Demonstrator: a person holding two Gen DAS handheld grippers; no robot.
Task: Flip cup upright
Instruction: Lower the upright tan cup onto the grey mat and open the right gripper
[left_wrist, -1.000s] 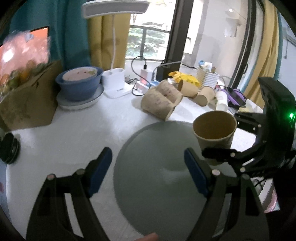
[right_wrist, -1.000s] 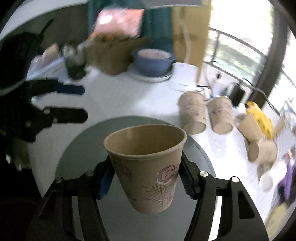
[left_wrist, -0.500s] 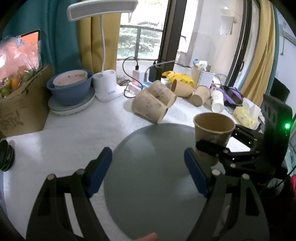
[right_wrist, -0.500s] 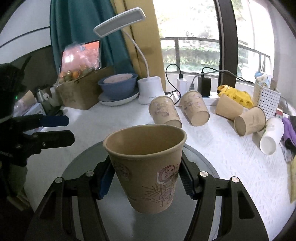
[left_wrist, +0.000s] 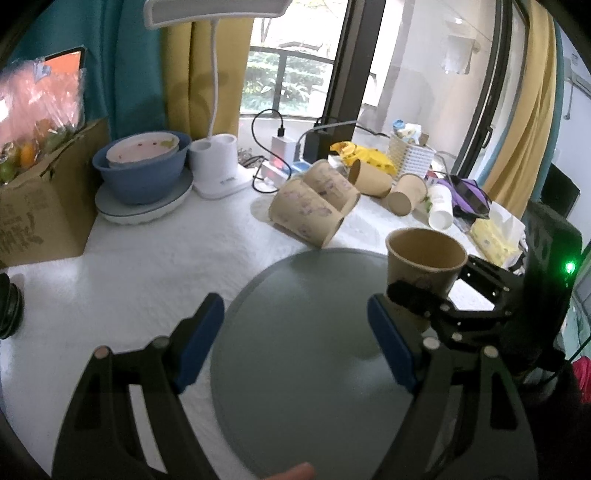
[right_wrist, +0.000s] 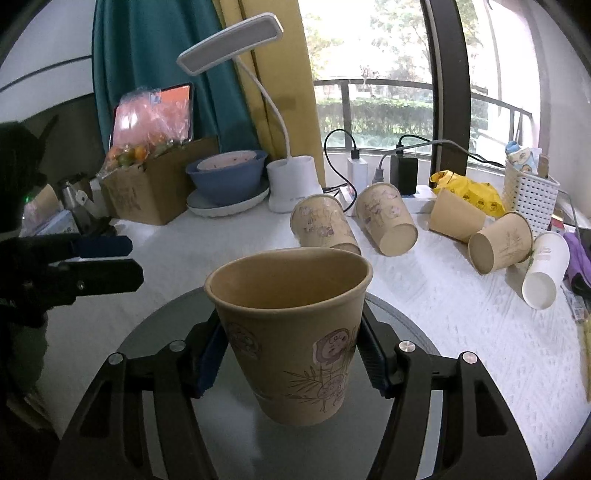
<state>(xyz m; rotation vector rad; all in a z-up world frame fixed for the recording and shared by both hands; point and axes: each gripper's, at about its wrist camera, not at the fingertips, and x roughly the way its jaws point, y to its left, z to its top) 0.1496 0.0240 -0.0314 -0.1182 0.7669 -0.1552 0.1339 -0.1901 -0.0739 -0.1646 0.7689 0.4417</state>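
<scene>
A brown paper cup (right_wrist: 295, 332) with cartoon prints stands upright, mouth up, between the blue pads of my right gripper (right_wrist: 290, 354), which is shut on it. Its base is at or just above the round grey mat (right_wrist: 399, 325). In the left wrist view the same cup (left_wrist: 424, 262) sits at the mat's (left_wrist: 303, 332) right edge, held by the right gripper. My left gripper (left_wrist: 295, 343) is open and empty over the mat's near left part.
Several paper cups (right_wrist: 388, 221) lie on their sides on the white tablecloth beyond the mat. A white lamp base (left_wrist: 218, 166), a blue bowl on a plate (left_wrist: 142, 173), a cardboard box (left_wrist: 37, 214), chargers with cables and a white basket (right_wrist: 532, 195) stand at the back.
The right gripper has swung round with the cup and lowered it toward the mat's right edge. The left gripper has stayed open, nearly still.
</scene>
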